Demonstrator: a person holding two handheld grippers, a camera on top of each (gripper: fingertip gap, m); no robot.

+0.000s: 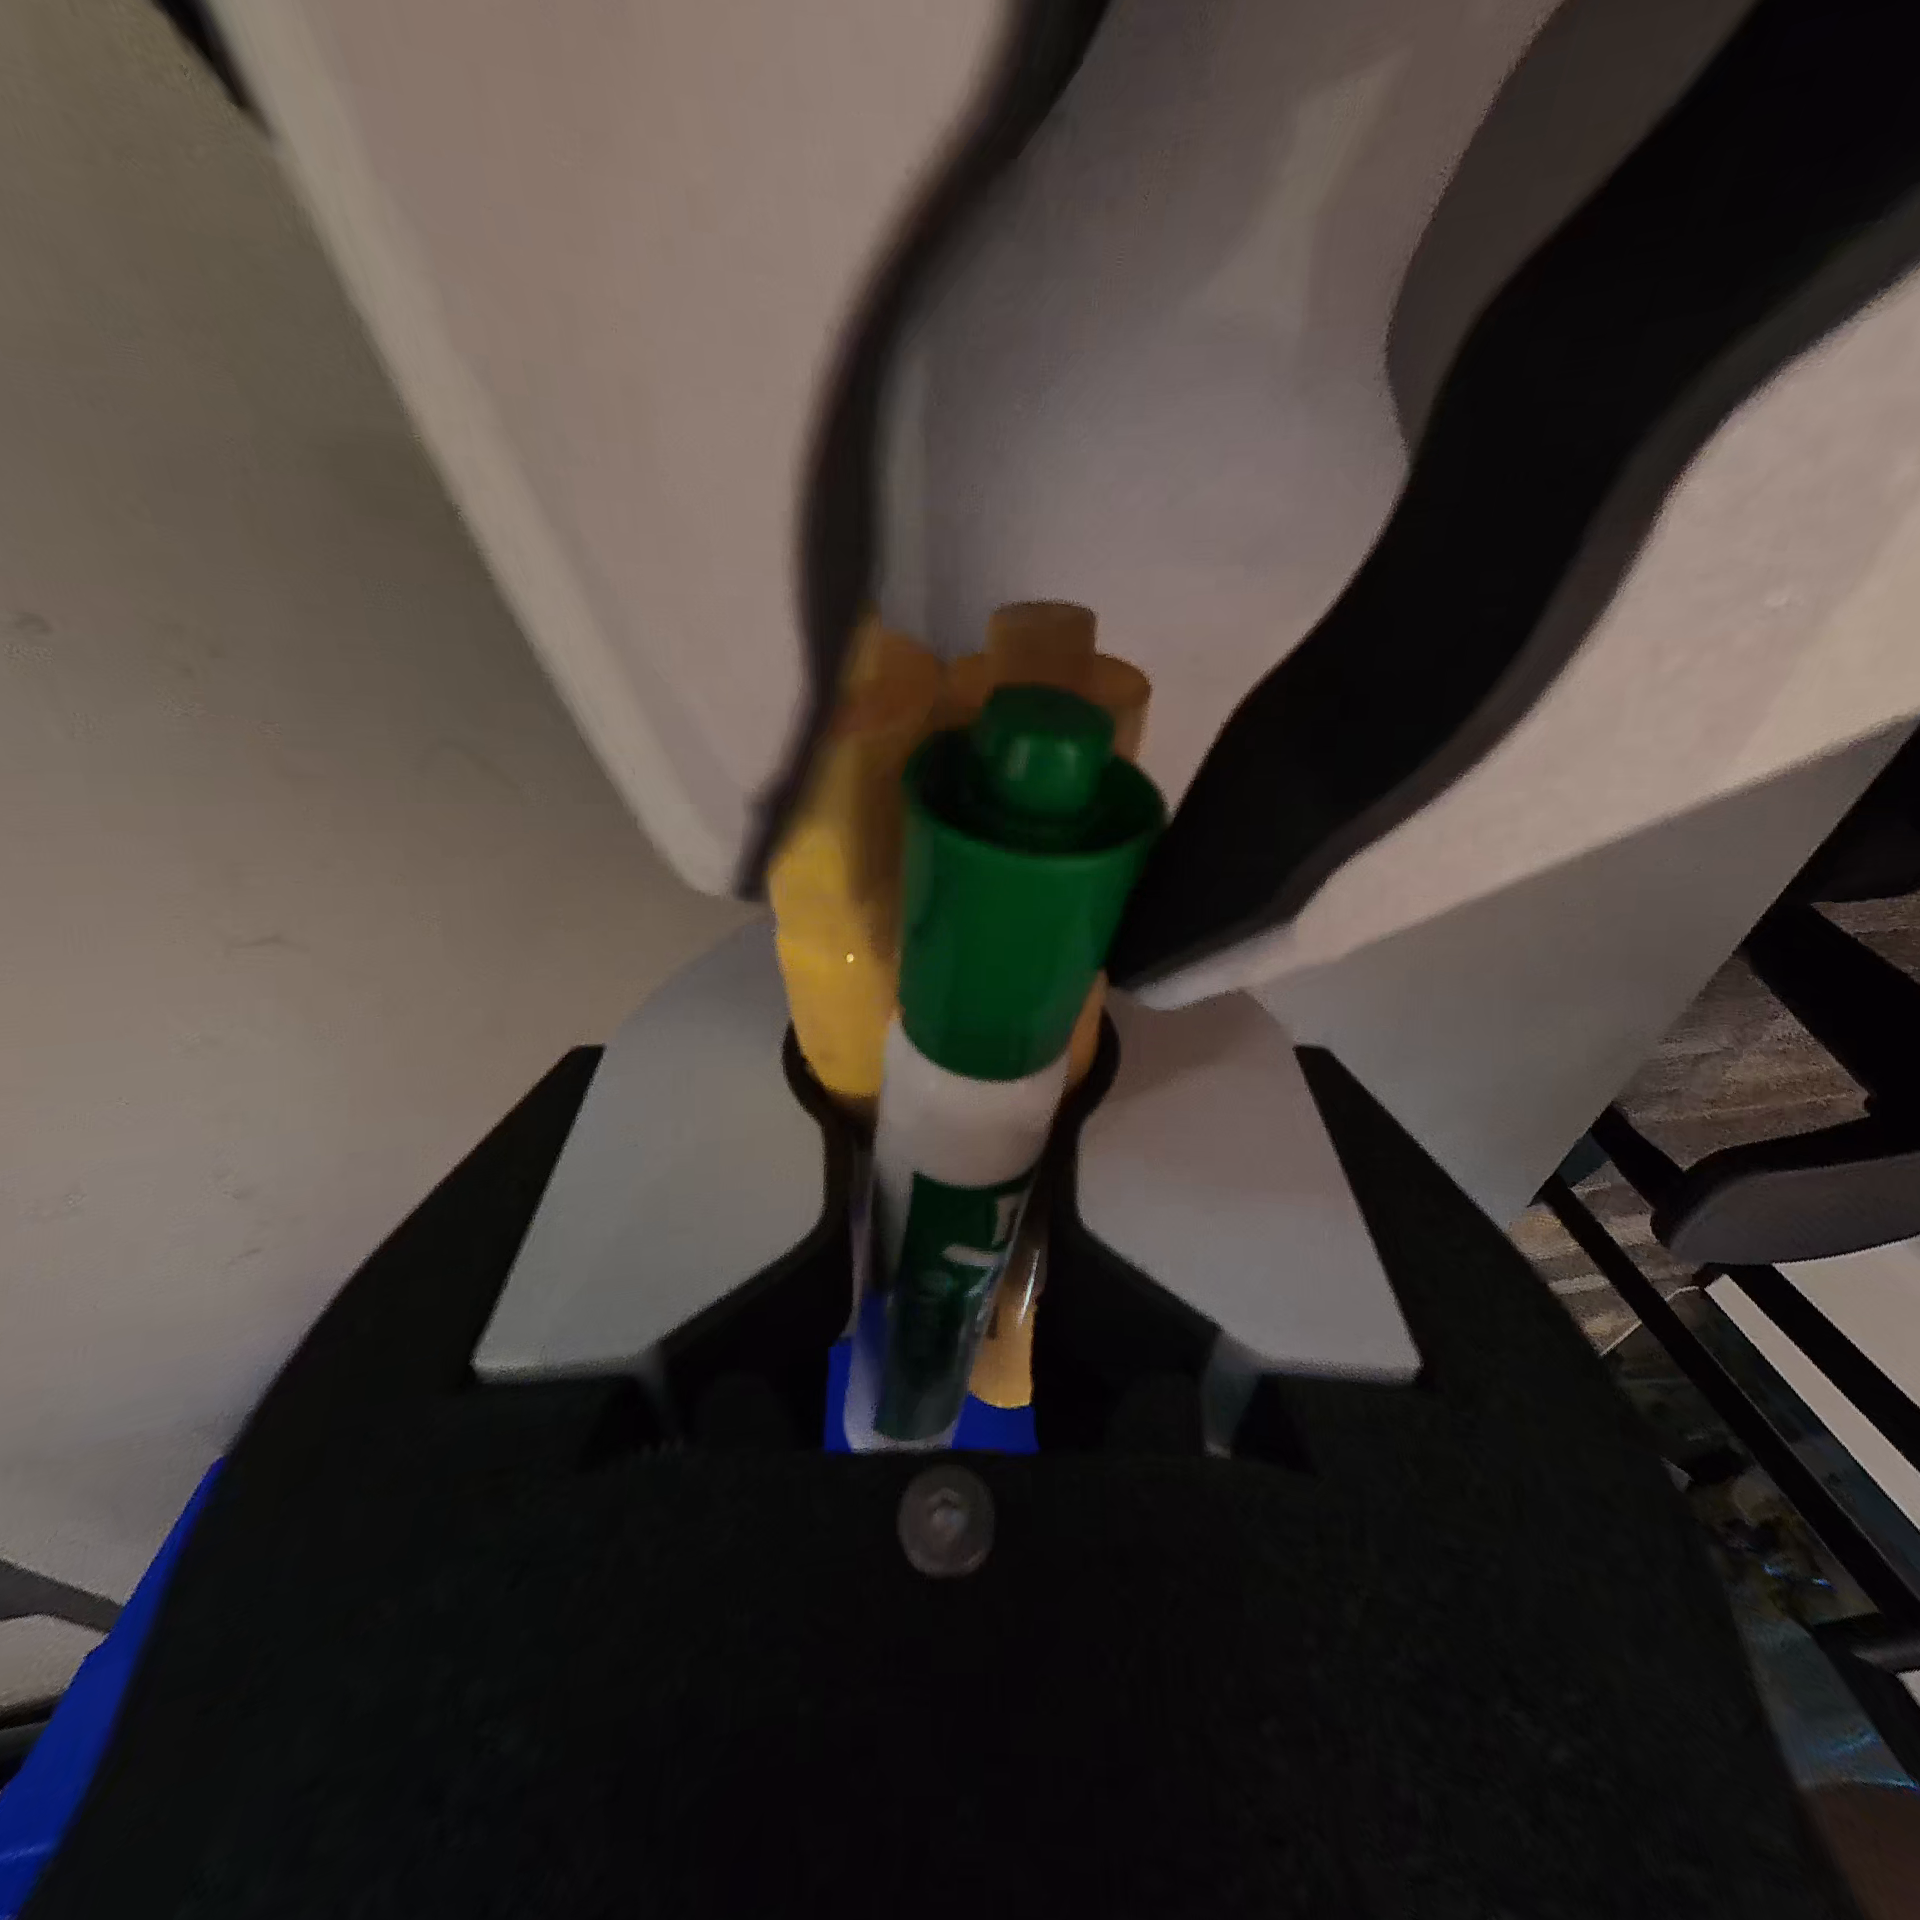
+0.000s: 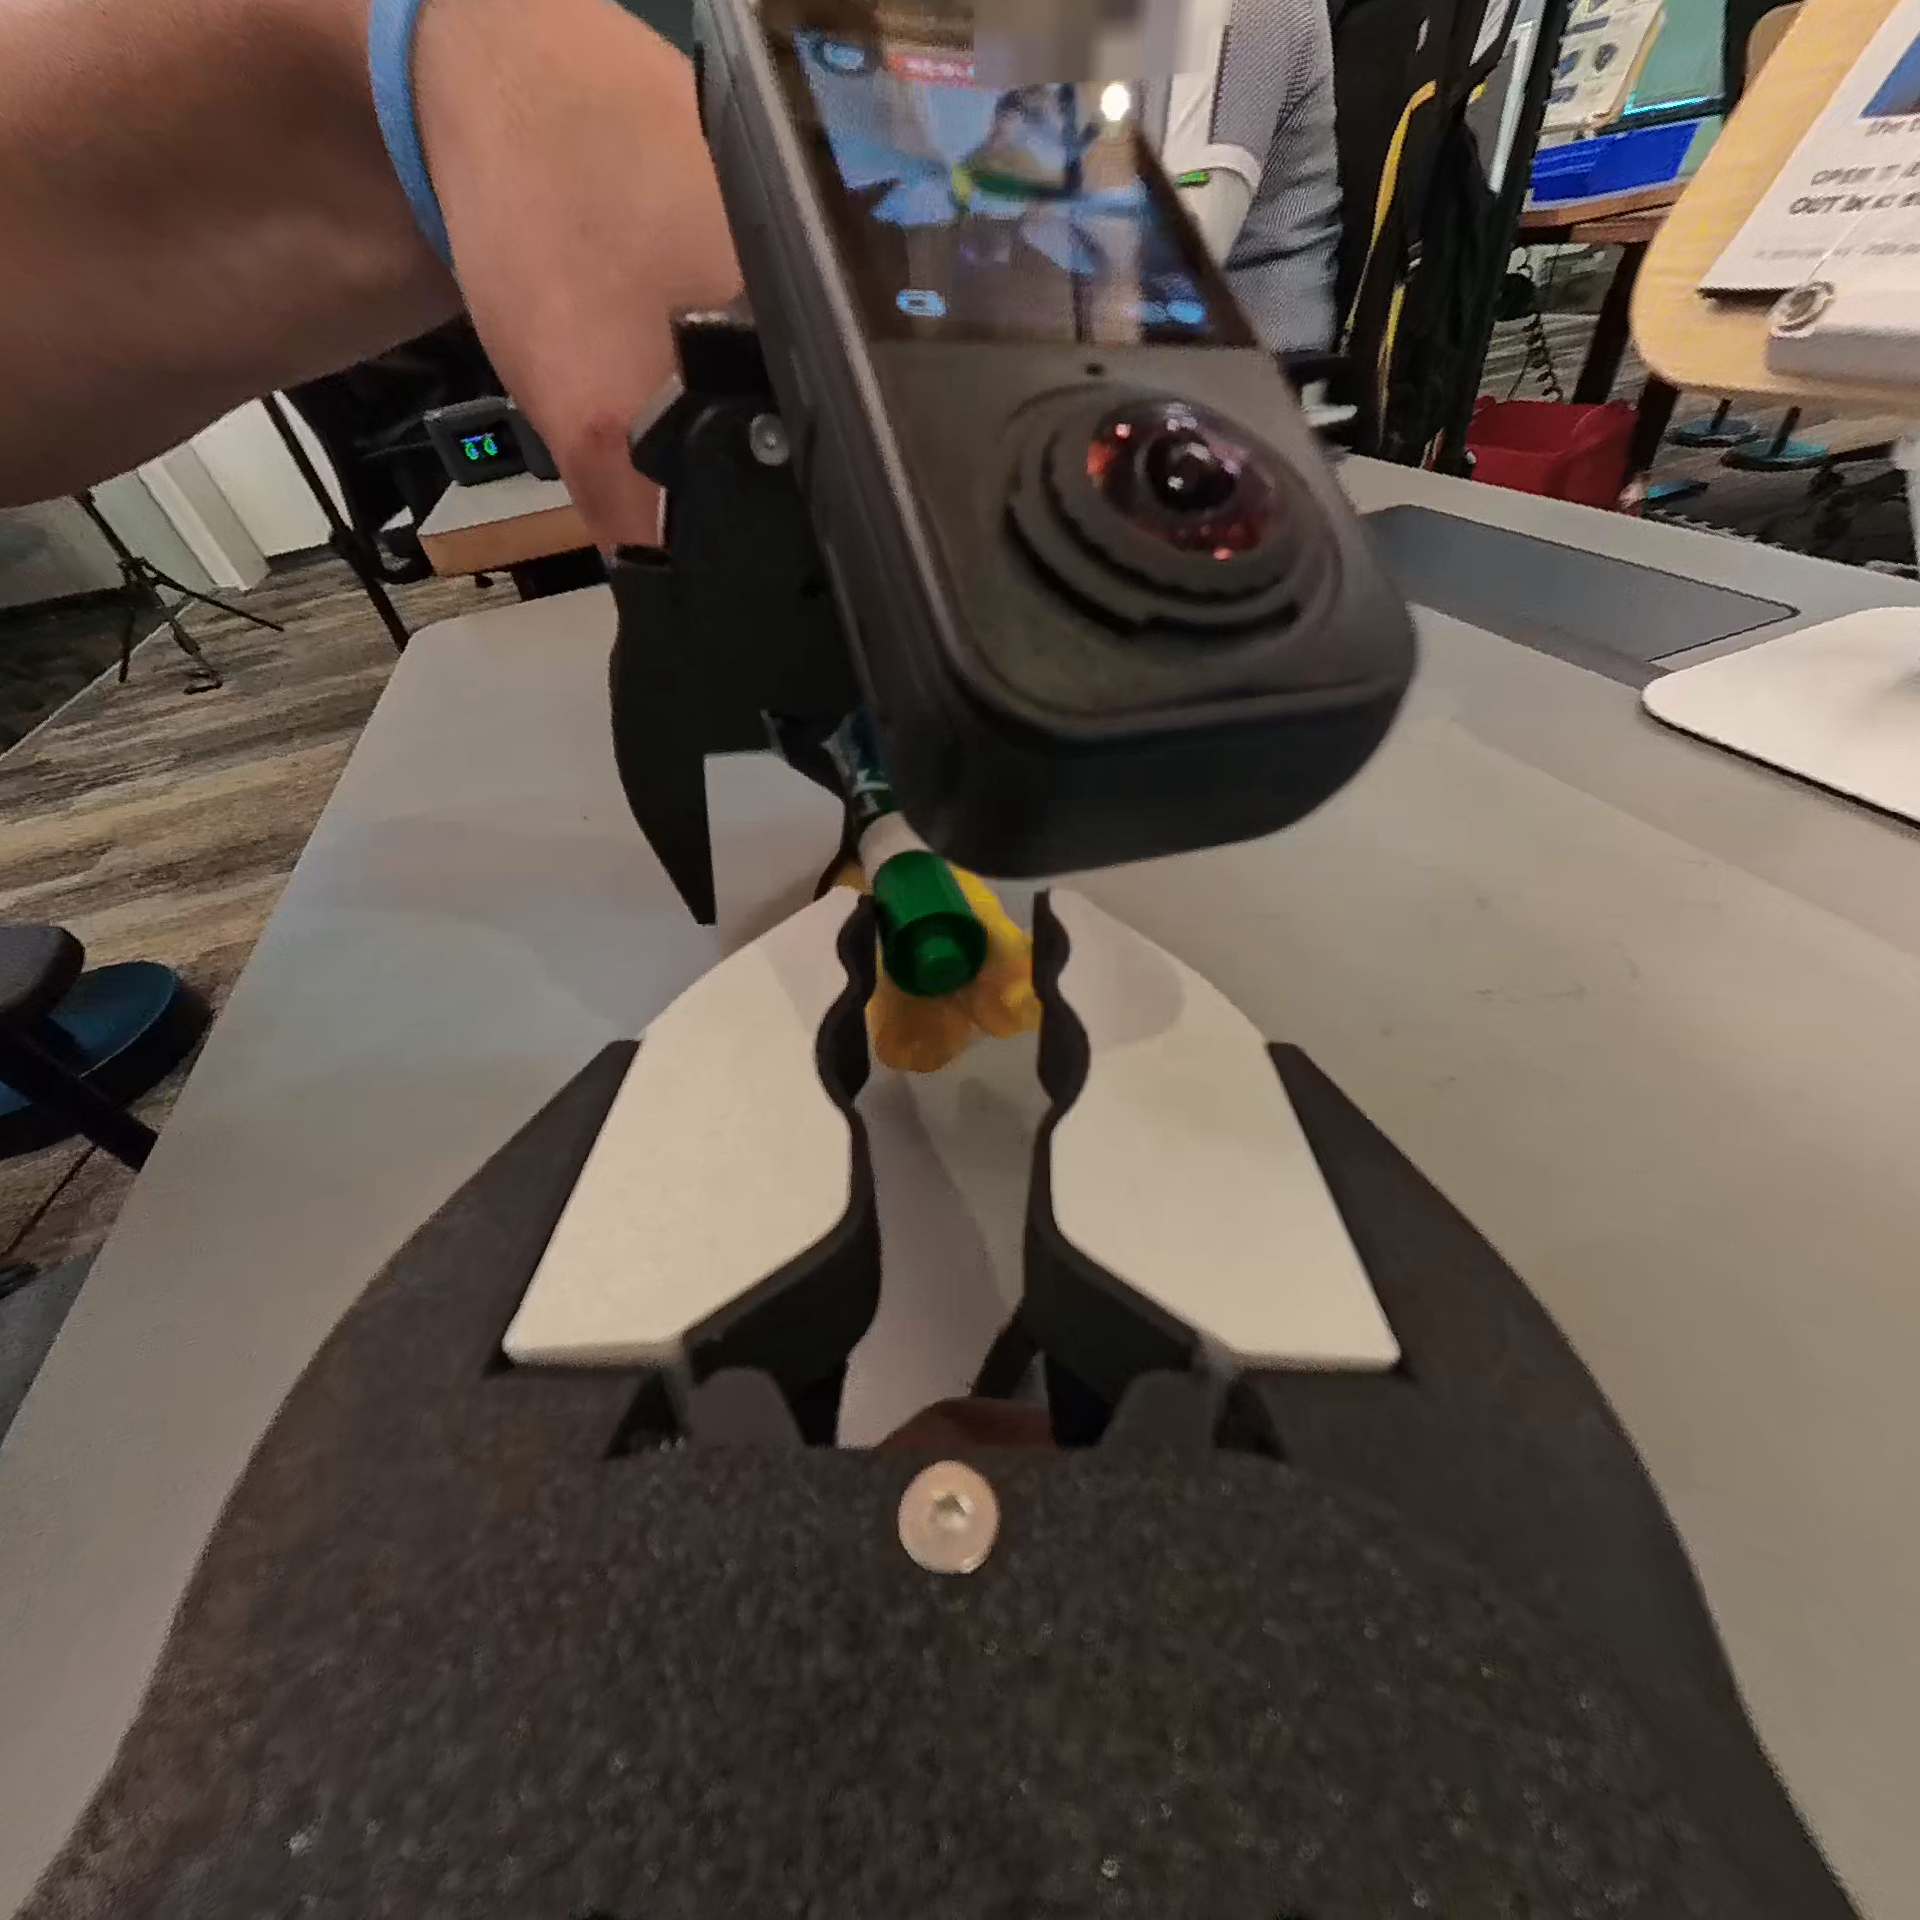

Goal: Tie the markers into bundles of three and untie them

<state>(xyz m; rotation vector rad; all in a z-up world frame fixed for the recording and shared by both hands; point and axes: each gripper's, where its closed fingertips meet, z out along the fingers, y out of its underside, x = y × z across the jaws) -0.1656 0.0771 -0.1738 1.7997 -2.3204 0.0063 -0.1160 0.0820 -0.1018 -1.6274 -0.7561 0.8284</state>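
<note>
Markers (image 1: 997,997) in left tool (image 1: 948,1049)

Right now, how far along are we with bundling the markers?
Done: three markers are gathered, a green-capped white marker with two yellow-capped markers. In hand: the left gripper is shut on that group, and the right gripper is open with its tips on either side of the caps. No tie shows in either view, so whether tying or untying is left, I cannot tell.

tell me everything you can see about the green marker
The green marker has a glossy green plastic cap with a stepped end, a white collar and a green printed barrel. It is capped, bundled against two yellow markers, and clamped in the left gripper. In the right wrist view its cap points down between the open right gripper's fingertips.
</note>
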